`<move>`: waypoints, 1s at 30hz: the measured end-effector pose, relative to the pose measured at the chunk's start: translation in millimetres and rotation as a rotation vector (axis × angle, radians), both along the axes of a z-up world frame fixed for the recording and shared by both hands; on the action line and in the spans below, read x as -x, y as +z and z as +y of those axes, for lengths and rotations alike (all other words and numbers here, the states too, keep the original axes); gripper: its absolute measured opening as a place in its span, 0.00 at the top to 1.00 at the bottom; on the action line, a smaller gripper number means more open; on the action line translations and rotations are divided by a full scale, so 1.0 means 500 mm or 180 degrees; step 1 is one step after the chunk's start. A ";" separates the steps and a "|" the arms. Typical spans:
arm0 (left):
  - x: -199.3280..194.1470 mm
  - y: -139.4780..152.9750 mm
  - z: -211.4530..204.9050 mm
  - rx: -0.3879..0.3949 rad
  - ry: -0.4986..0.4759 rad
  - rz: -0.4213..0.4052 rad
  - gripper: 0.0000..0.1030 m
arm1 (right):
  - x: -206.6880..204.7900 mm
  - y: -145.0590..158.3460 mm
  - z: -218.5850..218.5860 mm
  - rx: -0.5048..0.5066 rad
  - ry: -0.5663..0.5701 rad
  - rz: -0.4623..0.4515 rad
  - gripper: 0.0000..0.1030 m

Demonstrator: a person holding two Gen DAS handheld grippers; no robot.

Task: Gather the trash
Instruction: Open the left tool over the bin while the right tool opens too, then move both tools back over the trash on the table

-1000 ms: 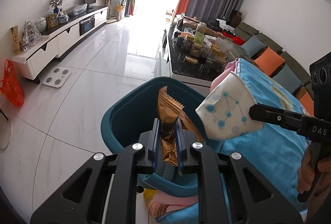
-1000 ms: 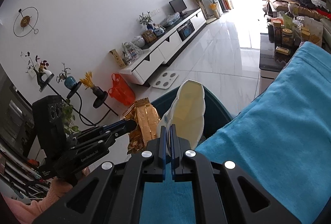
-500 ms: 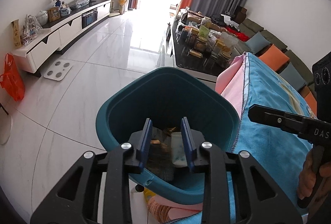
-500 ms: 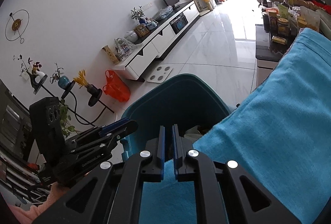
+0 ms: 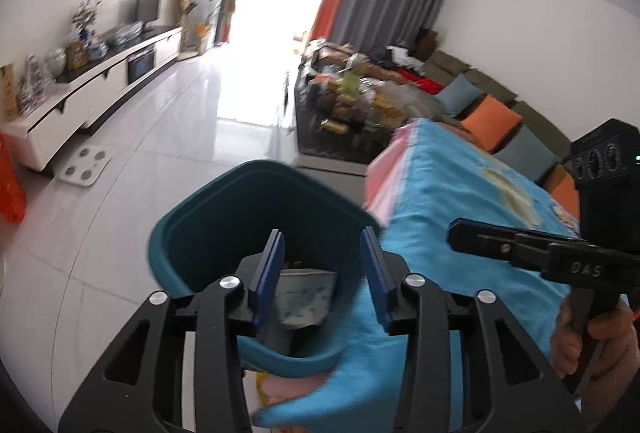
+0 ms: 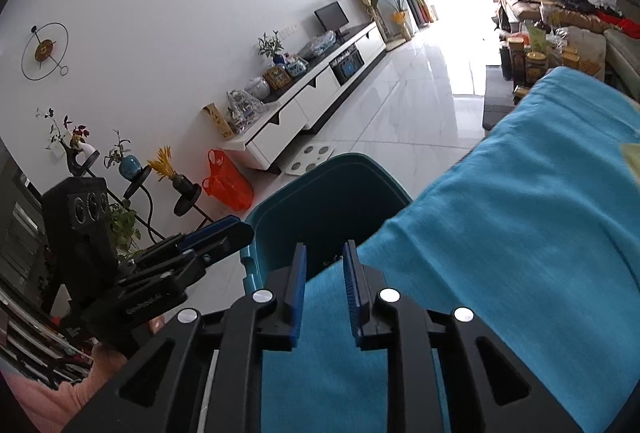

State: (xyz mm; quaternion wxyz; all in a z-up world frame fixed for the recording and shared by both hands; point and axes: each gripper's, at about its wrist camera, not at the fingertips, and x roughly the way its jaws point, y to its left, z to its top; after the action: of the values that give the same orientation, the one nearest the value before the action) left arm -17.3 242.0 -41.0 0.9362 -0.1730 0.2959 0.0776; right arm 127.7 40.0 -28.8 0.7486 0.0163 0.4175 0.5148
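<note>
Left wrist view: close behind its own fingers (image 5: 272, 265), tilted down into the teal bin (image 5: 176, 233), facing the bright window at 12 o'clock; somewhat blurred. Right wrist view: close over the blue-cloth surface (image 6: 500, 233), tilted down, bin (image 6: 320, 185) at 12 o'clock, TV cabinet (image 6: 304, 105) at 11. Shared: bin, cloth (image 5: 440, 193), cabinet (image 5: 100, 81), window, each other's gripper at the opposite edge.

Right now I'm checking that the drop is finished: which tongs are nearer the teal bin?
Left. The left tongs hang open over the teal bin; the right tongs, open, sit back over the blue cloth beside it.
</note>
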 end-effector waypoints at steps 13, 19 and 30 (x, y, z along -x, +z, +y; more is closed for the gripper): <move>-0.034 0.024 -0.223 -0.0070 -0.1002 -0.0129 0.54 | 0.043 0.041 -0.216 -0.0059 -0.0463 -0.0332 0.74; -0.058 0.020 -0.320 -0.0064 -0.1397 -0.0095 0.54 | 0.059 0.047 -0.330 -0.0010 -0.0817 -0.0450 0.74; -0.066 0.017 -0.545 -0.0048 -0.2407 -0.0050 0.54 | 0.063 0.052 -0.578 0.0042 -0.1740 -0.0534 0.69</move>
State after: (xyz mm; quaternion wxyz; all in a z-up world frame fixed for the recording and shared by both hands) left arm 15.9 -30.5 -32.6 0.9022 -0.0453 0.3311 -0.2725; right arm 96.1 -249.2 -2.9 0.8916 0.0807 0.3376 0.2907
